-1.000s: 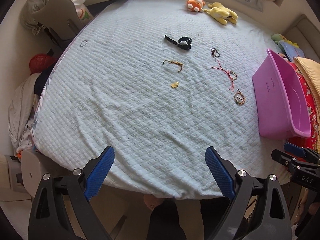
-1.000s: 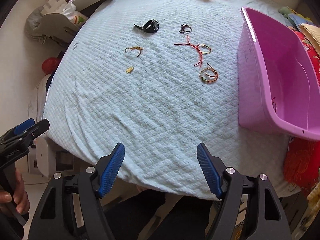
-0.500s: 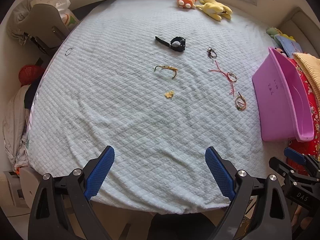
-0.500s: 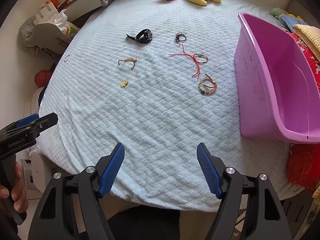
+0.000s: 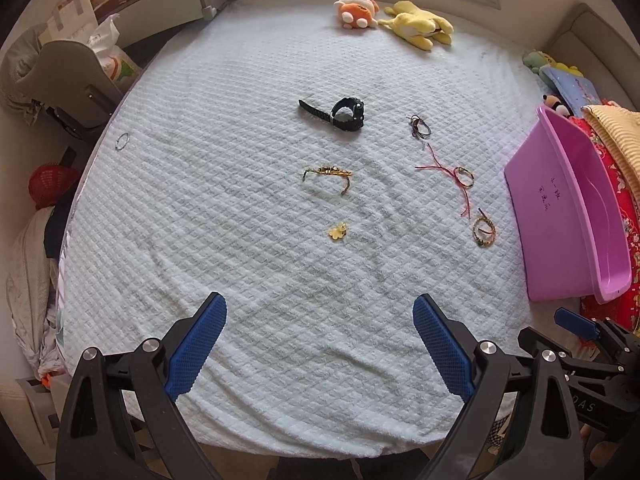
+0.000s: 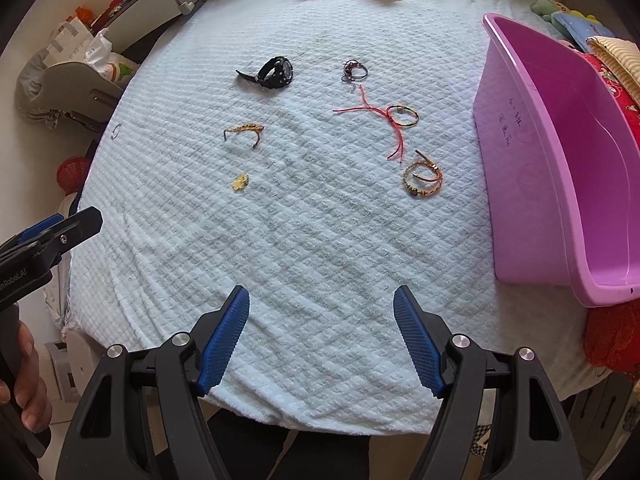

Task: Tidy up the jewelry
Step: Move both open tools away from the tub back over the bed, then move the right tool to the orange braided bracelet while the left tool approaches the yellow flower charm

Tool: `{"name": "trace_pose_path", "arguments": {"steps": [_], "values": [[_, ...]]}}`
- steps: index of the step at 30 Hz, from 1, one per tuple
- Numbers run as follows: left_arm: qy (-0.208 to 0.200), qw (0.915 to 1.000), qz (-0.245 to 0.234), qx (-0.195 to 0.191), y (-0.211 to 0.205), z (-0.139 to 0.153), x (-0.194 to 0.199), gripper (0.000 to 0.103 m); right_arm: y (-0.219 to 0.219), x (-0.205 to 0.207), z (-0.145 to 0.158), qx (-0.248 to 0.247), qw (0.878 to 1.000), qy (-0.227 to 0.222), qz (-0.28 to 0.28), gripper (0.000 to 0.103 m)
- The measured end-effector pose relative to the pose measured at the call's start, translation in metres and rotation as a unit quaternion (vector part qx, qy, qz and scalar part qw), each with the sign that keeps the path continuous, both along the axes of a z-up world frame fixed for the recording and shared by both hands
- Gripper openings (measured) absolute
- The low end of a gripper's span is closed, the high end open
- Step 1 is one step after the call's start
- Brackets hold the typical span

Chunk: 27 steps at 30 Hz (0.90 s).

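- A pale blue quilted bedspread covers the bed, and the jewelry lies scattered across its middle.
- The black wristwatch makes a handy landmark; it lies toward the far half of the bed.
- Nearer than the watch lies a gold chain bracelet, and nearer again a small yellow charm.
- To the right of the watch sits a dark cord bracelet, with a red string bracelet beyond that, nearer the viewer.
- A braided orange and green bracelet lies nearest of that right-hand group.
- Far left of the watch, at the bed's edge, a thin ring-shaped loop lies alone.
- Well right of the watch stands a pink plastic tub on the bed's right side, nothing visible inside it.
- Beyond the watch, at the head of the bed, lie an orange plush toy and a yellow plush toy.
- The left gripper hangs over the near edge, jaws spread wide, holding nothing.
- The right gripper is likewise released and empty above the near bedspread.
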State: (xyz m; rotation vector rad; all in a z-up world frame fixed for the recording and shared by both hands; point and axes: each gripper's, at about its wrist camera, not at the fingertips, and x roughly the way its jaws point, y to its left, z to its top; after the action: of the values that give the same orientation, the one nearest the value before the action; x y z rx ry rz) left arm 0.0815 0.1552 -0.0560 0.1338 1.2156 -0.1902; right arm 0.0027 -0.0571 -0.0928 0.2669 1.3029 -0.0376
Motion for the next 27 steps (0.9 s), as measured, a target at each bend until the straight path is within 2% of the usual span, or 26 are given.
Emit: {"name": "trace_pose_path", "arguments": {"steps": [6, 11, 17, 27], "values": [[-0.021, 0.9994, -0.028, -0.002, -0.003, -0.012, 0.024, 0.093, -0.01, 0.005, 0.0, -0.019, 0.998, -0.028, -0.06, 0.071], [-0.046, 0.997, -0.061, 0.015, -0.021, -0.029, 0.033, 0.093, -0.027, 0.009, -0.016, -0.03, 0.994, -0.035, -0.099, 0.071], [-0.045, 0.9973, -0.057, 0.012, -0.037, -0.071, 0.039, 0.093, -0.04, 0.02, -0.052, -0.058, 0.994, -0.048, -0.082, 0.071], [-0.07, 0.9975, -0.009, 0.007, -0.048, -0.156, 0.044, 0.093, -0.067, 0.043, -0.126, -0.084, 0.991, -0.089, -0.063, 0.071]]}}
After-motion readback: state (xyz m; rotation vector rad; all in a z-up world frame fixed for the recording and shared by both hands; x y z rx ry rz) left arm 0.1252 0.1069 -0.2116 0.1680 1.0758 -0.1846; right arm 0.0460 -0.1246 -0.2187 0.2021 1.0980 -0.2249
